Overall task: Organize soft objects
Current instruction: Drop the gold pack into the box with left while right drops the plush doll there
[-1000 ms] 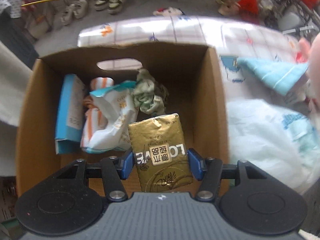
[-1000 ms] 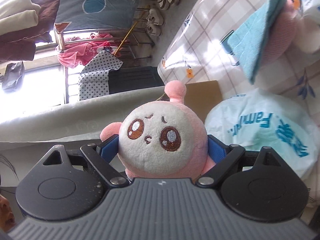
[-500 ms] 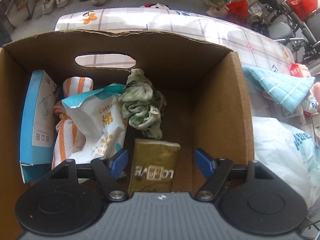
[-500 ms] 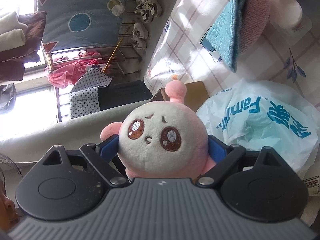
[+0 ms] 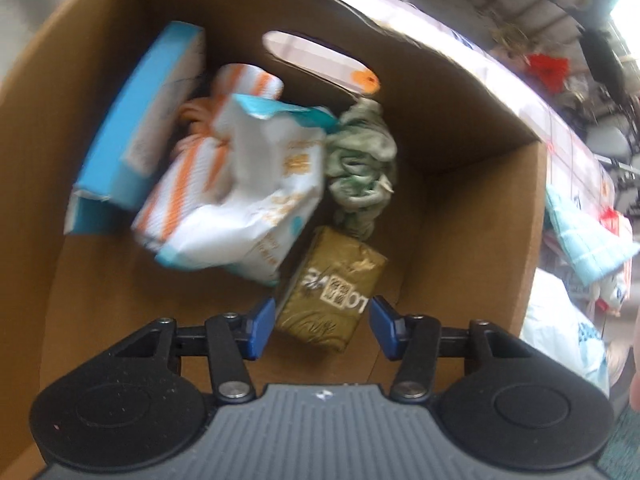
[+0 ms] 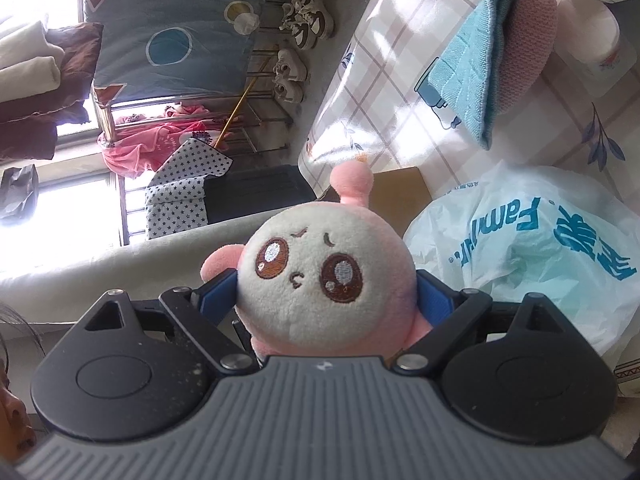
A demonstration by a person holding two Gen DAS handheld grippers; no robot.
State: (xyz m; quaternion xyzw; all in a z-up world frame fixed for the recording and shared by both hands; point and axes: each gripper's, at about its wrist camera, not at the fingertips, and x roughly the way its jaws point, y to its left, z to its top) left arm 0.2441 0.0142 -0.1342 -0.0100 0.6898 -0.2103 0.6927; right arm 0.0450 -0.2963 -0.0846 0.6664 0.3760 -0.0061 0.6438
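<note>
Gold pack (image 5: 332,288) in box (image 5: 472,216), L claw (image 5: 322,326) closing, not touching | R claw (image 6: 326,294) grips plush (image 6: 320,276)

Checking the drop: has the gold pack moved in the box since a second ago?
Yes. The gold pack was clamped above the box; now it lies on the floor beside the green cloth, free between the left gripper, whose jaws just closed partway.

Motion-blurred cardboard box (image 5: 472,216); plush toy's (image 6: 320,280) lower body hidden.
</note>
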